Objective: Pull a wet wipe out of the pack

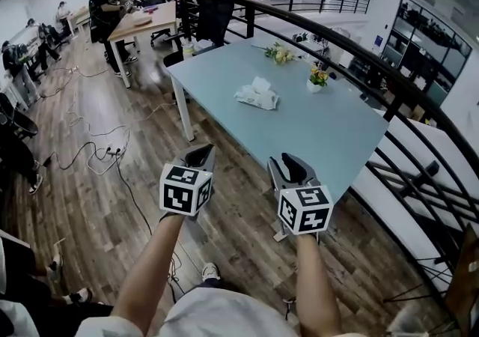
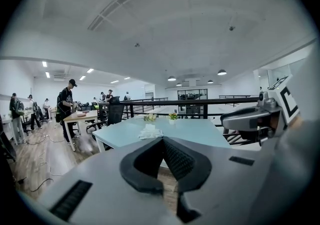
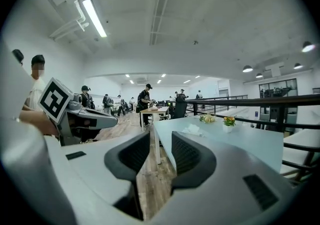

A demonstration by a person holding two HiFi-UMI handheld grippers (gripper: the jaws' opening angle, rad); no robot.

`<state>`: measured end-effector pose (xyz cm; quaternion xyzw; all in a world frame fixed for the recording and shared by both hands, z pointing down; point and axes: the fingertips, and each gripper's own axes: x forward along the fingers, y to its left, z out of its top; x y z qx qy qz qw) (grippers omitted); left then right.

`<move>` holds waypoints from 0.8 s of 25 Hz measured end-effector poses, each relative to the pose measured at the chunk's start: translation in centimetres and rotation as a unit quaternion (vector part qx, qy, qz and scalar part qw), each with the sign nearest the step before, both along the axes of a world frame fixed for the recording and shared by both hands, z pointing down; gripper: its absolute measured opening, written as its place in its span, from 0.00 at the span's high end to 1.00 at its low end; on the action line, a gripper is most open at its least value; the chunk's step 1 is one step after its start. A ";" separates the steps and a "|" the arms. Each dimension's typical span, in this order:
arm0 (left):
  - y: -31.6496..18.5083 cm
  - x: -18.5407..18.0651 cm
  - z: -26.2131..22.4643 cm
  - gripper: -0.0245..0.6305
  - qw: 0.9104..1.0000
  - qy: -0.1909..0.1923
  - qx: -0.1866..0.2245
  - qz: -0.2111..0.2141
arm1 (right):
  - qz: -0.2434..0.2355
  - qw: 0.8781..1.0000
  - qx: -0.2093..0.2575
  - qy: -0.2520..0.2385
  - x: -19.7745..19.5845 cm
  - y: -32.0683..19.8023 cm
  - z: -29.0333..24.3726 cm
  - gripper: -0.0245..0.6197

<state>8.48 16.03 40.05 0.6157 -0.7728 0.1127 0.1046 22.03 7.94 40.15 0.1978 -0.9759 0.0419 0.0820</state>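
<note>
The wooden floor [image 1: 97, 208] fills most of the head view. On it stands a light blue bench [image 1: 314, 126], beside a black railing [image 1: 359, 58]. Both grippers are held in the air in front of the bench's near corner, well apart from what lies on it. The left gripper [image 1: 198, 156] has its jaws closed together and holds nothing. The right gripper [image 1: 293, 167] has its jaws partly apart, with only air between them. The wet wipe pack [image 1: 257, 94] lies near the middle of the bench, a white wipe standing out of its top. Behind it is a small flower pot [image 1: 318, 77].
</note>
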 end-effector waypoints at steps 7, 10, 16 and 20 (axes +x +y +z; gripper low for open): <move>-1.8 -5.2 -0.2 0.97 1.000 0.008 -0.002 0.018 | 0.025 1.000 -0.009 0.008 -4.5 -1.6 0.0 0.74; -2.4 -7.1 0.1 0.97 1.000 0.011 -0.004 0.028 | 0.035 0.999 -0.013 0.010 -6.3 -2.0 0.2 0.70; -3.4 -10.6 1.0 0.97 0.999 0.017 -0.009 0.045 | 0.054 0.998 -0.017 0.014 -9.7 -2.8 0.5 0.63; -4.1 -12.3 1.5 0.97 0.998 0.016 -0.012 0.056 | 0.065 0.998 -0.017 0.014 -11.4 -3.2 0.7 0.59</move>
